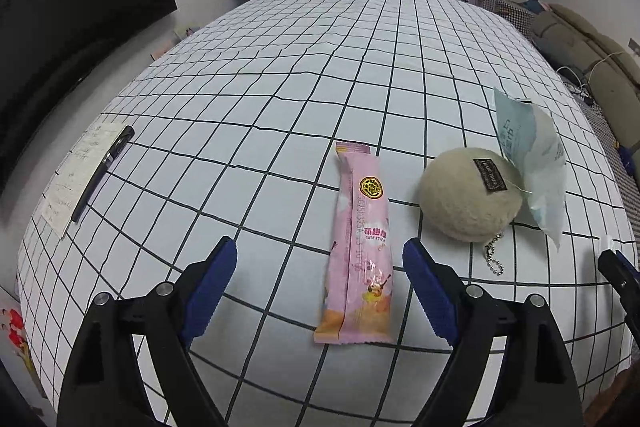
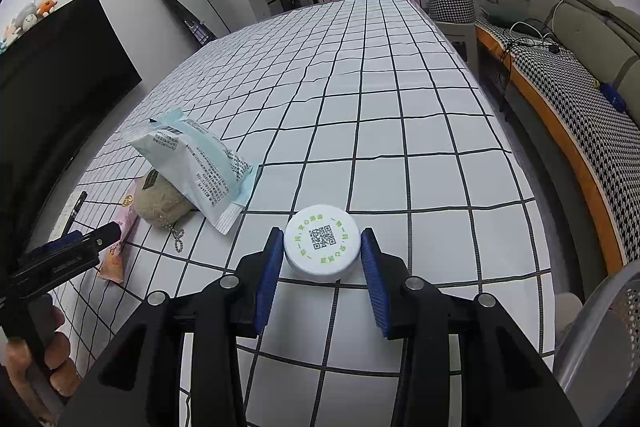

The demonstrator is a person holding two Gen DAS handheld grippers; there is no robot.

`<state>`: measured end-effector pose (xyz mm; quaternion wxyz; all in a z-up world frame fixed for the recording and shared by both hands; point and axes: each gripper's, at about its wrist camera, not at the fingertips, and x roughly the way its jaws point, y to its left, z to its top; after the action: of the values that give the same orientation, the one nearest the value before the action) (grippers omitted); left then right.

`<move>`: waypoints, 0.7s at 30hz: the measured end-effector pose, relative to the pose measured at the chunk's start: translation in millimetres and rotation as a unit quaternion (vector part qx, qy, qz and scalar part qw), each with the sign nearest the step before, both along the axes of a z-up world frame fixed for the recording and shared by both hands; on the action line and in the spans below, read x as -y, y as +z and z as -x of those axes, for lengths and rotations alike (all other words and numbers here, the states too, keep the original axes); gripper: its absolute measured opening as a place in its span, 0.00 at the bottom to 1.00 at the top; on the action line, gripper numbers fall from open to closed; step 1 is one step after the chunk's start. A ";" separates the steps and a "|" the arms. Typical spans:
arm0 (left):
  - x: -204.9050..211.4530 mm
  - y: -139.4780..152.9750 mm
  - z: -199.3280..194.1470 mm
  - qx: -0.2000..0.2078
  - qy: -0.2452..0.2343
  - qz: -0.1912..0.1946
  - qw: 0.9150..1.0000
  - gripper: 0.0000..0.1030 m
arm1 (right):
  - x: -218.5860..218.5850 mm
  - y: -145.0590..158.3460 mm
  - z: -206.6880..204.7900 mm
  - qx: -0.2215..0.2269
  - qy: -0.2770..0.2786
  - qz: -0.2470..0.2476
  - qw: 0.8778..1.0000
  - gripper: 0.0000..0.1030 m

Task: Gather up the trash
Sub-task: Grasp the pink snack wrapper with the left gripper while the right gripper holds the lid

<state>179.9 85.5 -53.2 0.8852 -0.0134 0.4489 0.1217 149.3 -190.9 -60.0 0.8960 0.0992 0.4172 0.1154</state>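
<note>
A long pink snack wrapper (image 1: 358, 247) lies flat on the checked tablecloth (image 1: 320, 75). My left gripper (image 1: 320, 245) hovers over its near half, open wide, with neither pad touching it. A beige plush ball (image 1: 470, 195) with a bead chain sits to the right, and a pale blue wipes packet (image 1: 536, 163) leans on it. In the right wrist view my right gripper (image 2: 321, 233) is shut on a white round cap (image 2: 322, 251) printed with a QR code, both blue pads against its rim. The left gripper's fingers (image 2: 100, 239) show at the left there, over the pink wrapper (image 2: 116, 259).
A black pen (image 1: 102, 173) lies on a sheet of notes (image 1: 76, 171) at the table's left edge. A grey mesh bin (image 2: 608, 327) stands off the near right corner. A sofa (image 2: 580, 27) runs along the right, and a dark screen (image 2: 60, 67) is on the left.
</note>
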 end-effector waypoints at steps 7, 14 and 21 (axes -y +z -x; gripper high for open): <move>-6.2 -12.5 -12.9 -0.009 0.002 0.001 1.000 0.77 | -0.2 -0.1 -0.2 0.000 0.000 -0.001 1.000 0.37; -9.8 -14.3 -11.1 -0.008 -0.011 0.032 0.999 0.37 | -0.9 -0.1 -0.3 -0.001 0.000 -0.001 1.000 0.37; -10.5 -8.2 6.3 -0.004 -0.020 0.037 0.999 0.29 | -3.2 -1.0 0.0 0.001 0.000 0.003 1.000 0.37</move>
<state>173.6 95.9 -61.4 0.8846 -0.0367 0.4567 0.0871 149.3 -187.7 -61.0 0.8967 0.0967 0.4166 0.1139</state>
